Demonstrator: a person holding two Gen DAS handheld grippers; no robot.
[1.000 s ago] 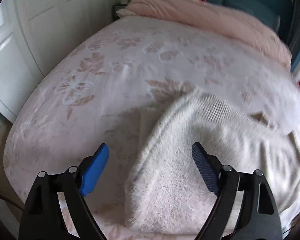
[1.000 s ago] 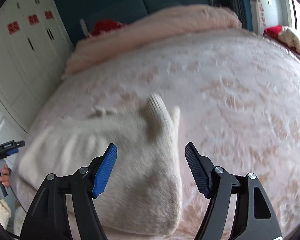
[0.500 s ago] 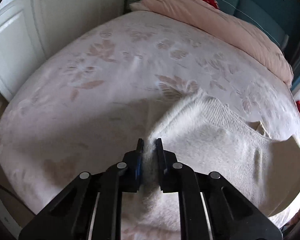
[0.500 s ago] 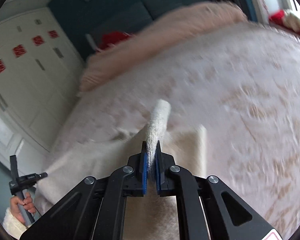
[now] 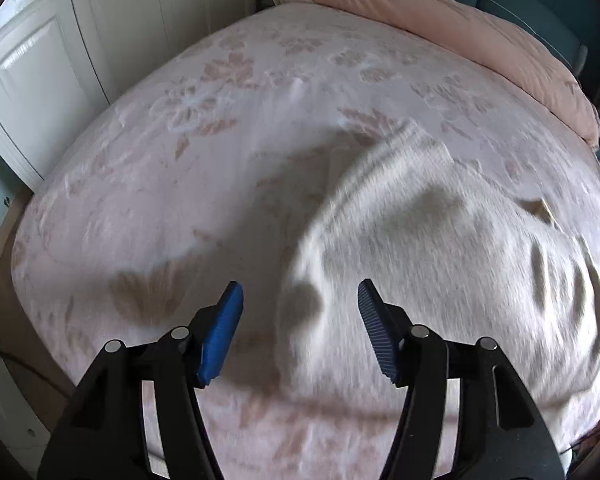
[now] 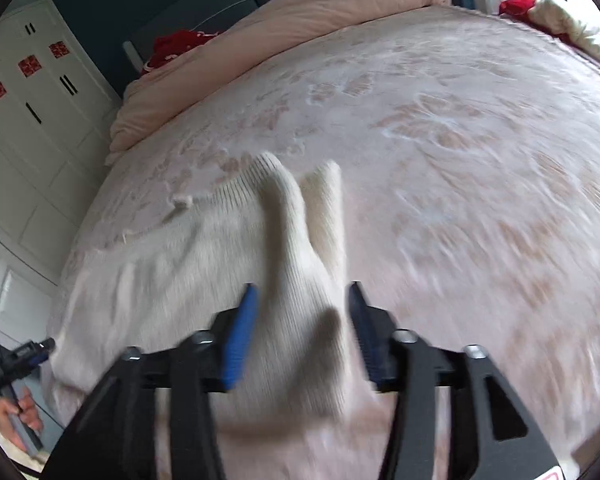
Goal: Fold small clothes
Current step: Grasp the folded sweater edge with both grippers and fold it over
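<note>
Bed (image 5: 160, 184) with pale pink floral-patterned cover, filling most of both wrist views; cover pattern blurred toward the right edge of the right wrist view. Rolled pink duvet (image 5: 440, 28) along the far end of the bed, against a dark teal headboard (image 6: 204, 4), with a red item (image 6: 176, 46) partly tucked behind it. White panelled wardrobe doors (image 6: 32, 128) to the left of the bed, bearing small red square decals. Cream knitted sweater (image 5: 440, 272) lying on the near part of the cover, fuzzy body spread flat with a few shallow creases; ribbed edge (image 5: 396, 152) pointing toward the far end of the bed in the left wrist view. In the right wrist view, same sweater (image 6: 188, 256) with a ribbed sleeve (image 6: 300, 264) raised in a soft ridge running away from the camera, a second narrow cuff (image 6: 326, 196) just beside it. Left gripper (image 5: 300, 332) with blue-padded fingers spread wide, holding nothing, hovering over the near left edge of the sweater; left pad above bare cover, right pad above knit. Right gripper (image 6: 302, 332) likewise parted, nothing clamped, sleeve fabric lying in the gap between the pads; contact with either pad not discernible through motion blur. At lower left of the right wrist view, a hand (image 6: 18, 416) gripping the black handle of the other tool.
</note>
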